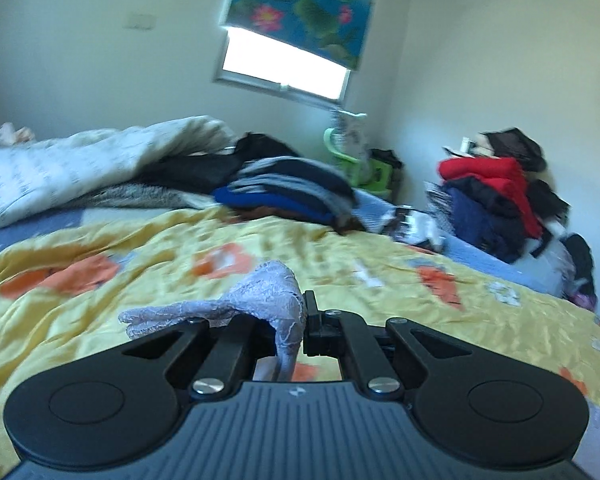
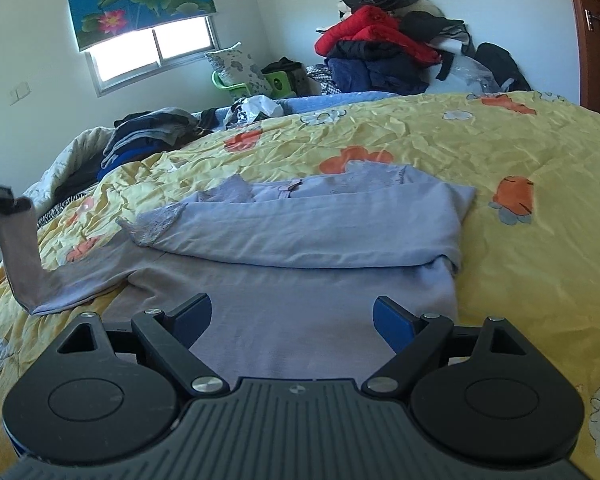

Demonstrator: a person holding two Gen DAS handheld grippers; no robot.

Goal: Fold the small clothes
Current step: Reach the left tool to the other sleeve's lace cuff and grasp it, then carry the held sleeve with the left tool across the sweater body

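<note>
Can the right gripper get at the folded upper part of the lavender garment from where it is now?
Probably yes. The right gripper is open over the lavender garment, whose folded part lies straight ahead on the yellow bedspread with nothing between. The left gripper holds only the lace-trimmed sleeve, off to one side.

Left tongs' (image 1: pixel 300 320) left finger hidden under lilac lace cuff (image 1: pixel 260 300); background motion-blurred.

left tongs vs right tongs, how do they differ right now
The left tongs are shut on the lace sleeve cuff of the lavender top; the right tongs are open and hold nothing. The left lifts its sleeve off the yellow bedspread; the right hovers over the top's flat body. Both share the same black build.
</note>
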